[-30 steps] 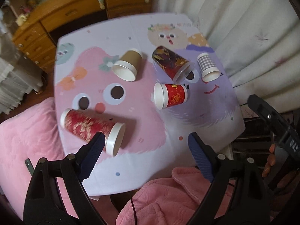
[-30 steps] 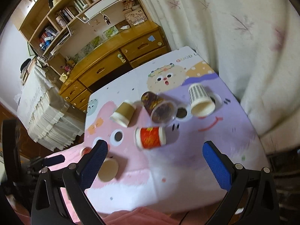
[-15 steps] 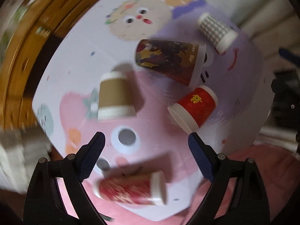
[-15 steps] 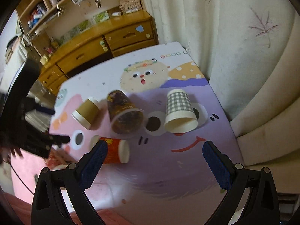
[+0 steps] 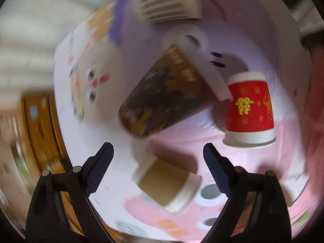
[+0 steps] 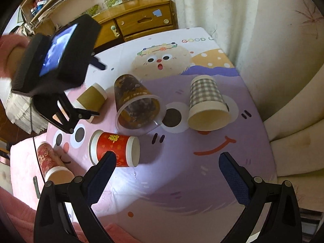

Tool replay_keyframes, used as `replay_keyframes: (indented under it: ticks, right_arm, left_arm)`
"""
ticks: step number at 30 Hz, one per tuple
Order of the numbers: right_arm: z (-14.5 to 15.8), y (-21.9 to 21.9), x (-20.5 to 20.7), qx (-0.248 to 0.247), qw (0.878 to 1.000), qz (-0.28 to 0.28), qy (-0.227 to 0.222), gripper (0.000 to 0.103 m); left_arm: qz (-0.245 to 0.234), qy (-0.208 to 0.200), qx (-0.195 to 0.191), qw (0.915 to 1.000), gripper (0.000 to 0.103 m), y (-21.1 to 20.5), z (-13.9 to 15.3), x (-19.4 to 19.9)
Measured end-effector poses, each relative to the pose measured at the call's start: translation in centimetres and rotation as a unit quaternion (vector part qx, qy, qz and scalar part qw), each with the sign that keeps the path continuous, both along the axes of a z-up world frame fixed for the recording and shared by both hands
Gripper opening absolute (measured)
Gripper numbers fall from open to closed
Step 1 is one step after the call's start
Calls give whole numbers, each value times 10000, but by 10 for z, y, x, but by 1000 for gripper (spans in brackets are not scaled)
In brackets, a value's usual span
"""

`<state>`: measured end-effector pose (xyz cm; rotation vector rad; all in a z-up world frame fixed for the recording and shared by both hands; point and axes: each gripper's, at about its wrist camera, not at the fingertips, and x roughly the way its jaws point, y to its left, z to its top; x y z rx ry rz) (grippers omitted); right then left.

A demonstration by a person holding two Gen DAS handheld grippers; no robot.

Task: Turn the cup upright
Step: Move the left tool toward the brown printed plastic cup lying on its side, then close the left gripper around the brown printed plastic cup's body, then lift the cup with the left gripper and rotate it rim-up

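Note:
Several cups lie on their sides on the cartoon-print table (image 6: 202, 172). In the right wrist view: a brown cup (image 6: 91, 99), a dark patterned clear cup (image 6: 133, 103), a checked cup (image 6: 206, 103), a short red cup (image 6: 115, 148) and a long red cup (image 6: 50, 164). My left gripper (image 5: 158, 156) is open and empty, hovering over the brown cup (image 5: 168, 182), with the dark cup (image 5: 168, 99) and short red cup (image 5: 249, 109) beyond. It shows in the right wrist view (image 6: 81, 113) above the brown cup. My right gripper (image 6: 167, 162) is open and empty, near the short red cup.
A wooden dresser (image 6: 141, 22) with shelves stands behind the table. White curtains (image 6: 243, 20) hang at the right. A pink blanket (image 6: 18, 212) lies at the table's near left edge. The left wrist view is motion-blurred.
My left gripper has swung over the table and turned, now hanging above the brown cup. My right gripper has come lower and closer to the table. No cup has moved.

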<state>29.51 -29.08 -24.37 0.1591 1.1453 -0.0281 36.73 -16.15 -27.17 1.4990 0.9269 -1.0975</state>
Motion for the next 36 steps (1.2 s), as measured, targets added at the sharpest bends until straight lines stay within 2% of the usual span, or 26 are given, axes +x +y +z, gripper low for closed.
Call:
replay_keyframes:
  ticks: [3,6,11,16,21,24,29,32,36]
  right_arm:
    - [-2,1,-3,-40,9999,35,91,103]
    - [-6,-1,0,-36,9999,-2,156,103]
    - [-10,-13,-1,-23,9996,-112,269,103]
    - [-15,-20,3,-32,9992,-177,359,103]
    - [-11,-23,3,-117,9992,-175,332,103]
    - [-9,-25,2,-103,9991,-243,341,103]
    - [1,-27,-2,-35,9991,-354,249,103]
    - [15,-27,-5,26,9993,-377,66,103]
    - [34,-20,-11,27,9992,-349,-192,103]
  left_arm:
    - [-739,3,-11,9973,89,-7,-11,-9]
    - [-1161,-5,28,9932,89,-15,-21,-12]
    - [-1364,190,136,9904,89,-32,-40,1]
    - [-1589,423,50,9864,89,-42,-51,1]
    - [-1768,527,66,9828,76,-46,-58,0]
    - [-1758,706,88,9819,74,-46,-56,3]
    - [-1723,550,-7,9835,70,-42,-41,4]
    - [-1448,384,-197,9885,70,-40,-20,7]
    - [-809,131,-477,9955,69,-38,17,18]
